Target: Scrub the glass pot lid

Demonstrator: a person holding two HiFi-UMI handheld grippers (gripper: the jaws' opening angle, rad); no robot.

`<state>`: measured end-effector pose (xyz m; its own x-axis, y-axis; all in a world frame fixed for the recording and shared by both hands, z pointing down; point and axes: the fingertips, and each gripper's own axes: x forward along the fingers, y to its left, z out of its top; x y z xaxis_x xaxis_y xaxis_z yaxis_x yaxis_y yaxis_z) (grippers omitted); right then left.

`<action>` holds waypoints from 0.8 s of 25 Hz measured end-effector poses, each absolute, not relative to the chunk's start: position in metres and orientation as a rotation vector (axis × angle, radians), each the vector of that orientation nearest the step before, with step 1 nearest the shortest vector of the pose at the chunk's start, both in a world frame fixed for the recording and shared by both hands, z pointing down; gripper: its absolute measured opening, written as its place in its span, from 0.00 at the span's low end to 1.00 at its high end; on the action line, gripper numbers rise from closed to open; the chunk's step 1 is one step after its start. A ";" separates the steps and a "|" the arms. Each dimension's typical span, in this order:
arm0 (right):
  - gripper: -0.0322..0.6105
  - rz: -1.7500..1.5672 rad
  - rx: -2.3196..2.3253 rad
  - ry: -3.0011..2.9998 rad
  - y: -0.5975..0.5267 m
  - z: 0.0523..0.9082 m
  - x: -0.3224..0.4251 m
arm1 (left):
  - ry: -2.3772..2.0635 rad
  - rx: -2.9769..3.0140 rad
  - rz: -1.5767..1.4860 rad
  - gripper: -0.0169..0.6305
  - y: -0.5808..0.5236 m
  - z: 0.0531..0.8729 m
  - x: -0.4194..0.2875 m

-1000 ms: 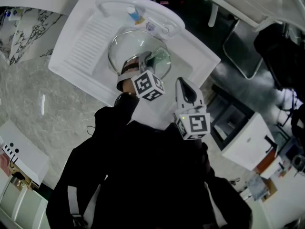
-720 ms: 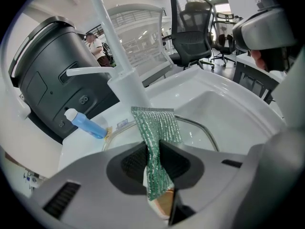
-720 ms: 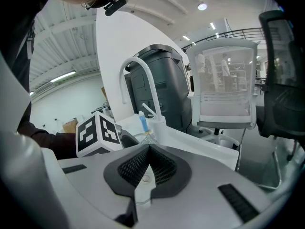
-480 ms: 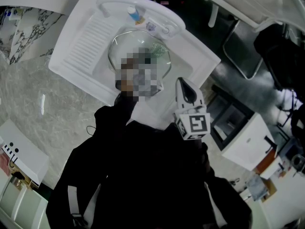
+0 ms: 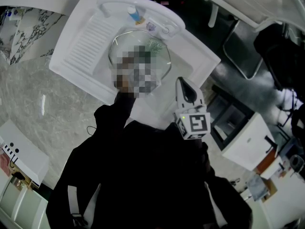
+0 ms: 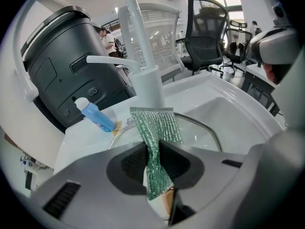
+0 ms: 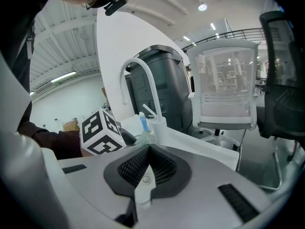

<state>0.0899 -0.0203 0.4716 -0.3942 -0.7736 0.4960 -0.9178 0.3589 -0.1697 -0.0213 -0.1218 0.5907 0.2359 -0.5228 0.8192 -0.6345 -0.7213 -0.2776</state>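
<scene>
The white sink (image 5: 80,46) sits in the pale marbled tabletop (image 5: 38,104), and the glass lid (image 5: 125,43) lies flat in its basin, rim close to the basin walls. In the left gripper view the lid (image 6: 202,130) curves just beyond the jaws, with the tap (image 6: 139,46) rising behind it. A small blue bottle (image 5: 134,14) with a white cap lies on the ledge by the tap (image 5: 114,3); it is on its side there (image 6: 94,115).

The left hand-held gripper (image 6: 155,149) has its jaws pinched on a green scouring pad (image 6: 155,124), which sticks out ahead of them over the glass. From above, only a corner of the pad (image 5: 154,45) shows at the far side of the lid. The right hand-held gripper (image 5: 182,82) hangs over the sink's near corner, clear of the lid, with its jaws pressed together on nothing (image 7: 147,149).

A second ago the left one was nearer the person, at the near edge of the lid; it has since pushed towards the tap, and the pad has gone with it. The right one has not shifted.

Black-and-white square markers cover the cube (image 5: 194,124) on the right one and the left one's cube (image 7: 100,132). A yellow tag sits at the bottle's base, but its print is too small to read
</scene>
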 end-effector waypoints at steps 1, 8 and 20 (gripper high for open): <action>0.06 0.609 1.488 -2.295 -0.020 0.471 0.090 | -1.121 2.377 1.502 0.14 -0.122 0.591 -0.022; 0.05 0.604 1.485 -2.300 -0.020 0.470 0.089 | -1.161 2.335 1.469 0.14 -0.130 0.590 -0.034; 0.06 0.604 1.464 -2.309 -0.020 0.471 0.083 | -1.198 2.286 1.440 0.14 -0.136 0.593 -0.049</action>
